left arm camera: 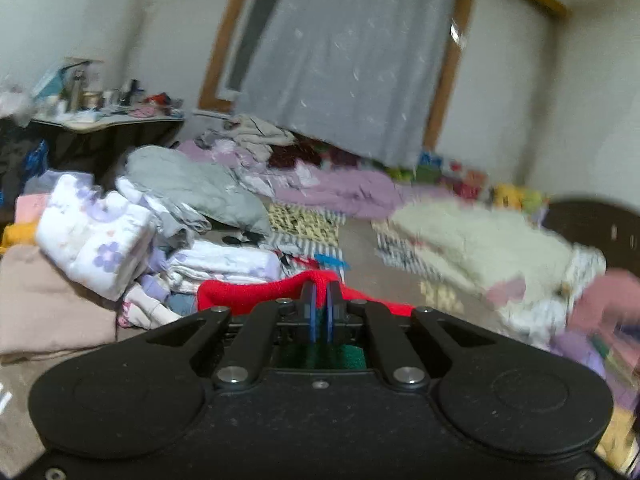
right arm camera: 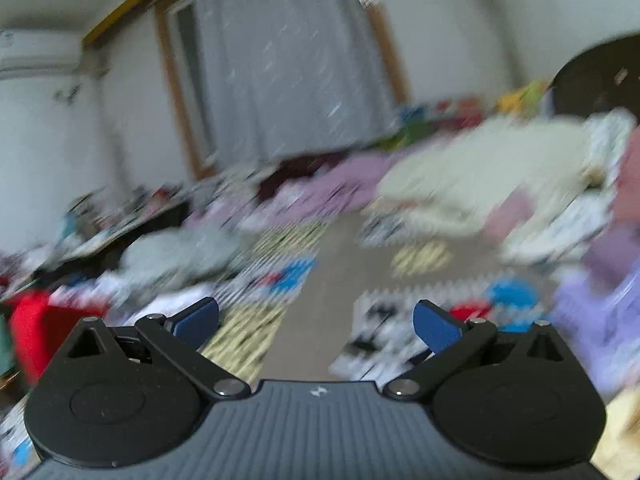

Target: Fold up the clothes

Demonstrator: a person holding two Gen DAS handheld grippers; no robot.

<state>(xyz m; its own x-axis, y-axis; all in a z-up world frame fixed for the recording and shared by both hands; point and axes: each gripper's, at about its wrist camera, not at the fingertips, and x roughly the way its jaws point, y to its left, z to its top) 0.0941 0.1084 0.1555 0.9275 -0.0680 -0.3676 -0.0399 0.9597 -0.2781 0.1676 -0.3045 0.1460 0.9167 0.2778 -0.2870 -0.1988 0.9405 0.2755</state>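
Left hand-held gripper (left arm camera: 321,294) clamped on red garment (left arm camera: 248,294); right hand-held gripper (right arm camera: 316,320) agape, empty.

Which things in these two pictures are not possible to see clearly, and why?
- Red garment, left wrist view: the left hand-held gripper hides most of it; type unknown.
- Bed clothes, right wrist view: smeared by motion blur.
- Desk clutter, left wrist view: too small.
- Right hand-held gripper: open, empty.

Bed (left arm camera: 356,240), patterned cover: folded clothes stacks (left arm camera: 96,248) left edge, cream blanket (left arm camera: 480,248) right edge, purple bedding (left arm camera: 340,192) far edge.
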